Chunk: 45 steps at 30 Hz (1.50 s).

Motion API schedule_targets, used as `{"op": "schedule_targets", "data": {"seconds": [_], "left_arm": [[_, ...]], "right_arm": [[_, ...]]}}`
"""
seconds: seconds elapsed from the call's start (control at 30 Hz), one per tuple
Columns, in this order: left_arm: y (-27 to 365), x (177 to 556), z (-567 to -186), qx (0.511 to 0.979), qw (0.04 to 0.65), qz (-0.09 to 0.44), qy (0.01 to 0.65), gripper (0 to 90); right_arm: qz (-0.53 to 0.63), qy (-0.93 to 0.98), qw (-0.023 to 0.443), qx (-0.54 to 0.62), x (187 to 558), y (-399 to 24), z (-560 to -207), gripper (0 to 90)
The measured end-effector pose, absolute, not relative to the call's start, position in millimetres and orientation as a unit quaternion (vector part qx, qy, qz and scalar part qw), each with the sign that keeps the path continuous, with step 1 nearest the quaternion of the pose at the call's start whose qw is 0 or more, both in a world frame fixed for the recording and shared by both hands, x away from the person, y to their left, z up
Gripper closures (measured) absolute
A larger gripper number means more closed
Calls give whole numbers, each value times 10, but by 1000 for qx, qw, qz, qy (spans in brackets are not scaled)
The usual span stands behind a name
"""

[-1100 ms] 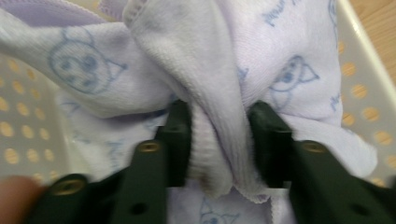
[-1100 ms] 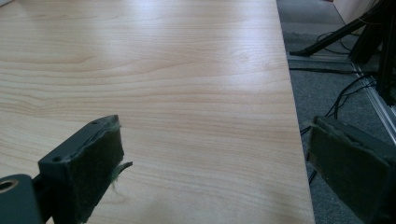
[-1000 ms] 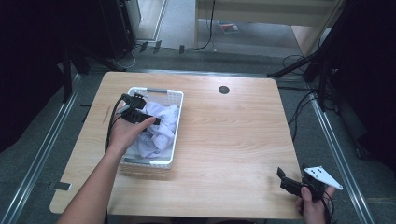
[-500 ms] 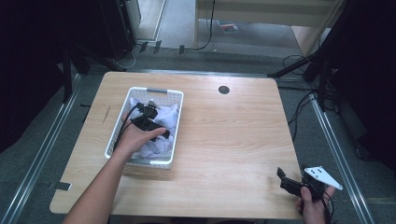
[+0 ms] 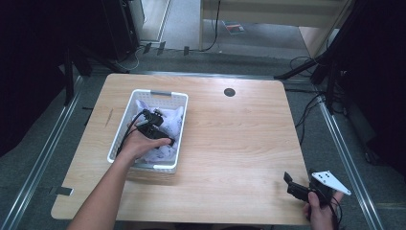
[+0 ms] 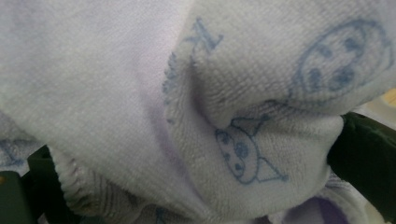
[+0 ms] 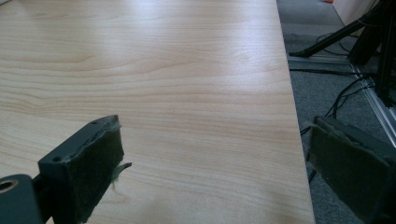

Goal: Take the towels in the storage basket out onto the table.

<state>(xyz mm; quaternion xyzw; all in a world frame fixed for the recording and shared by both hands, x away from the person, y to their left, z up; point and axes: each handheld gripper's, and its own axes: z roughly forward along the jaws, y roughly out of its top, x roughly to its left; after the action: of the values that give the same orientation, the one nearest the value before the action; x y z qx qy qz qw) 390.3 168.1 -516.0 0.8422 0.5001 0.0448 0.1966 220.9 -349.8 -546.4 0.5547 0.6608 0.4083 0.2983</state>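
**Left claw sunk into the towel in the basket; right claw idle at the desk corner**

High view: my left claw [image 5: 160,136] is now down inside the white basket [image 5: 128,108], which stands on the left half of the desk [image 5: 230,139]. A second ago the same claw sat higher and nearer the basket's far end; over the last two pictures my hand has slid toward the near end and lower, so that the claw's black body now lies against the pale lilac towel [image 5: 170,125] heaped in the basket. Its cable loops over the basket's left wall.

Left gripper view: the towel [image 6: 196,107], terry cloth printed with small blue cartoon faces, is pressed right up to the camera, a fold bulging between the two black jaws, which show at the lower left and right edges. The jaws stand apart with cloth between them; whether they have begun to pinch it I cannot tell.

Right gripper view: my right claw [image 7: 215,177] stands wide open, its two padded jaws empty, over bare wood near the desk's right edge. In the high view this claw [image 5: 293,184] has not moved across the three pictures; it waits at the near right corner.

Reading: the change marks the end of the approach. I judge the towel to be in position for a grasp but not yet lifted, since it lies wholly within the basket.
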Motion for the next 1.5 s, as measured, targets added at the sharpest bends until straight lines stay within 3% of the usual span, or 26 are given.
{"op": "schedule_targets", "data": {"seconds": [0.37, 0.5, 0.9, 0.93, 1.0, 1.1, 1.33, 1.5], "left_arm": [[1699, 3869, -5021, 857, 195, 41, 475, 0], [1762, 3888, -5154, 865, 195, 21, 461, 0], [1734, 3803, -5199, 873, 201, 65, 439, 10], [1734, 3803, -5199, 873, 201, 65, 439, 34], [1774, 3787, -5154, 871, 219, 68, 434, 163], [1819, 3785, -5123, 859, 233, 73, 449, 422], [1835, 3792, -5108, 851, 242, 61, 462, 564], [1808, 3794, -5064, 852, 232, 68, 465, 604]], "right_arm": [[411, 659, 295, 556, 2211, -3505, -5463, 40], [408, 662, 295, 556, 2213, -3503, -5463, 41], [404, 665, 299, 553, 2210, -3484, -5464, 41], [404, 665, 300, 552, 2209, -3485, -5464, 42], [404, 665, 300, 553, 2209, -3485, -5464, 43], [403, 665, 299, 553, 2211, -3481, -5464, 43], [404, 665, 298, 553, 2211, -3485, -5464, 44], [406, 664, 296, 553, 2216, -3494, -5464, 44]]}}
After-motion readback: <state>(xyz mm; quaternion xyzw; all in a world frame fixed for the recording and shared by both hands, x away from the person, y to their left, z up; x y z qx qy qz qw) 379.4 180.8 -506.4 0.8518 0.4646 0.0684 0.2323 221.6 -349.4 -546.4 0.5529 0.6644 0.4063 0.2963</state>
